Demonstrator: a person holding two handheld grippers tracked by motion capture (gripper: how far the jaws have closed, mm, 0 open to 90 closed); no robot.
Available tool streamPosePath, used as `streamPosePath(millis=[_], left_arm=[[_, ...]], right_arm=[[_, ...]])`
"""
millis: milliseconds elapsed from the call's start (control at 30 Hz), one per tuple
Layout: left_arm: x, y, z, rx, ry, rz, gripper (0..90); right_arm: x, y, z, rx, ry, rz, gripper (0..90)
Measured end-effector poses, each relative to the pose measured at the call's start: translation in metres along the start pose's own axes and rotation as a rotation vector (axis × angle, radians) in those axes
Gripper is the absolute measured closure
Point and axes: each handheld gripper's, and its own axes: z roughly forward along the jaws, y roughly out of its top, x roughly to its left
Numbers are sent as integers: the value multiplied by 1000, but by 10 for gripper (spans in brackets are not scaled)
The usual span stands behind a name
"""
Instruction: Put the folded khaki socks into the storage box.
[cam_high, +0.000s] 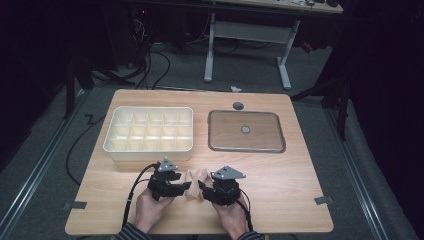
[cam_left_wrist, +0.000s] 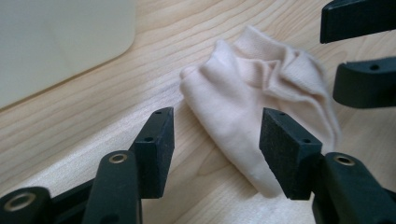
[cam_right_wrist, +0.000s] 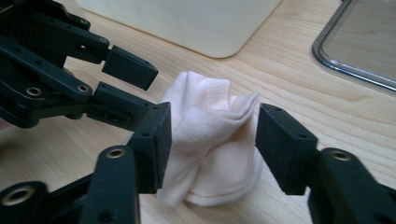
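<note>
Divided box (cam_high: 149, 132) blocks beyond; bare table (cam_high: 285, 185) rightward.

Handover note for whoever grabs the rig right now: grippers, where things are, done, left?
Left gripper: open, jaws either side of the sock but not pressing it.
Right gripper: open, jaws astride the sock's other end, no grip.
Sock: bunched and folded, lying on the table between the two grippers, just in front of the divider tray.
Lid: flat on the table to the right of the tray.
Done: sock looks folded and let go.
Left: probably pick it up and put it in a tray compartment; all the compartments look empty. Lid not on yet.
</note>
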Motion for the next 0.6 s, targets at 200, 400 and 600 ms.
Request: streamPosePath(millis=[200,400,600], left_arm=[[3,-2,7,16,13,9,438],[2,-3,12,28,54,65,436],[3,-3,14,60,74,118,435]], right_arm=[[7,1,13,42,-31,-31,395],[2,-5,20,69,-47,-18,399],[-8,-11,19,77,-68,-2,437]])
